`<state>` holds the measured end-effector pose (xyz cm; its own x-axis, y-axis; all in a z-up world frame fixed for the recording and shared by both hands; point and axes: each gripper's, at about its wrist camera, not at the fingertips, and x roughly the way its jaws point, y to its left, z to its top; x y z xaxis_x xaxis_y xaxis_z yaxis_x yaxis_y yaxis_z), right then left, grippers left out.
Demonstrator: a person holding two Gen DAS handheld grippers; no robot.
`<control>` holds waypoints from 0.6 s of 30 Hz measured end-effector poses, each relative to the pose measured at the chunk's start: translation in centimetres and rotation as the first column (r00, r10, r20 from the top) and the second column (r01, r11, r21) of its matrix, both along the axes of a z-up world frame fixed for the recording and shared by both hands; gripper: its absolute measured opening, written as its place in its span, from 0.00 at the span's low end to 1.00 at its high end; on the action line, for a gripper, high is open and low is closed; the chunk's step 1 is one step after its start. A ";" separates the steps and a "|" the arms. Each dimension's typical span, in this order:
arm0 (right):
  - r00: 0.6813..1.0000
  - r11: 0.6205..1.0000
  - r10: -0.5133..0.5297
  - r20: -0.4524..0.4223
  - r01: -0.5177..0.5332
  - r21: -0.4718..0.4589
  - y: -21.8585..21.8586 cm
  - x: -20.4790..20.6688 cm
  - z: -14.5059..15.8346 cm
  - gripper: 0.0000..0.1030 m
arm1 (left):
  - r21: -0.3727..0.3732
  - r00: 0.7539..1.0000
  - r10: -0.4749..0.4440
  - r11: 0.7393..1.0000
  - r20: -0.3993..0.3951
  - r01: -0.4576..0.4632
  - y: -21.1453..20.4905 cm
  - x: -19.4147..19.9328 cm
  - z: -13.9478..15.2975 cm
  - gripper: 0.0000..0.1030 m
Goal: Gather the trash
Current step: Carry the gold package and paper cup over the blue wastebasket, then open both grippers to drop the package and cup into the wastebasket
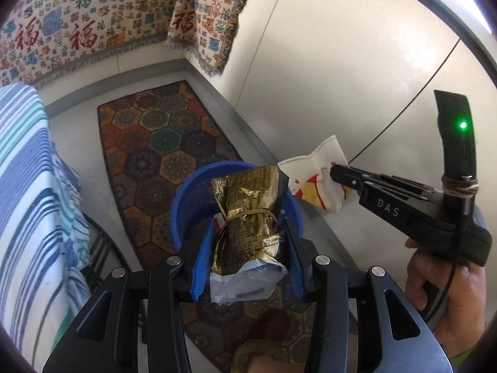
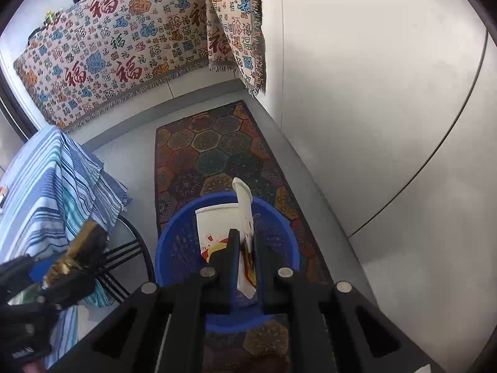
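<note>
Both tools loaded above the blue basket (image 2: 174, 242)

The left tool (image 1: 245, 242) clamps a gold foil packet (image 1: 245, 211), light, crinkly and slippery, gripped mid-body just below its rubber band. The right tool (image 2: 247, 258) pinches a flattened paper cup (image 2: 217, 227), soft and easily crushed, by its wall, directly over the basket on the rug (image 2: 217, 155).

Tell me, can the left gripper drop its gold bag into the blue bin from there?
Probably yes. The left gripper holds the gold bag just above the blue bin, whose open top looks unblocked.
</note>
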<state>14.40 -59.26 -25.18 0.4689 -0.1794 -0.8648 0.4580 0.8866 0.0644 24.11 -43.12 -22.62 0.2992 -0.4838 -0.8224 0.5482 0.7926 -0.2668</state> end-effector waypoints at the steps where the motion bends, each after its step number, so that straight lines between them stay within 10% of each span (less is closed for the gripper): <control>1: 1.000 1.000 -0.002 0.003 0.002 0.004 -0.1 0.1 0.0 0.09 | 0.000 1.000 -0.002 1.000 -0.002 0.002 -0.3 0.1 -0.2 0.43; 14: 0.997 0.997 -0.052 0.055 0.049 0.053 -2.2 0.6 0.6 0.12 | 0.020 1.000 -0.025 0.999 -0.002 0.025 -3.6 1.2 -2.3 0.47; 18: 0.993 0.995 -0.076 0.085 0.069 0.074 -2.7 0.4 0.7 0.30 | 0.014 1.000 -0.003 1.000 0.013 0.003 -4.0 1.9 -3.1 0.79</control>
<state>14.81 -62.00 -24.48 0.5315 -0.1557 -0.8326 0.5107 0.8431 0.1684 26.05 -47.17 -25.76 0.3088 -0.4730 -0.8252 0.5541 0.7946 -0.2481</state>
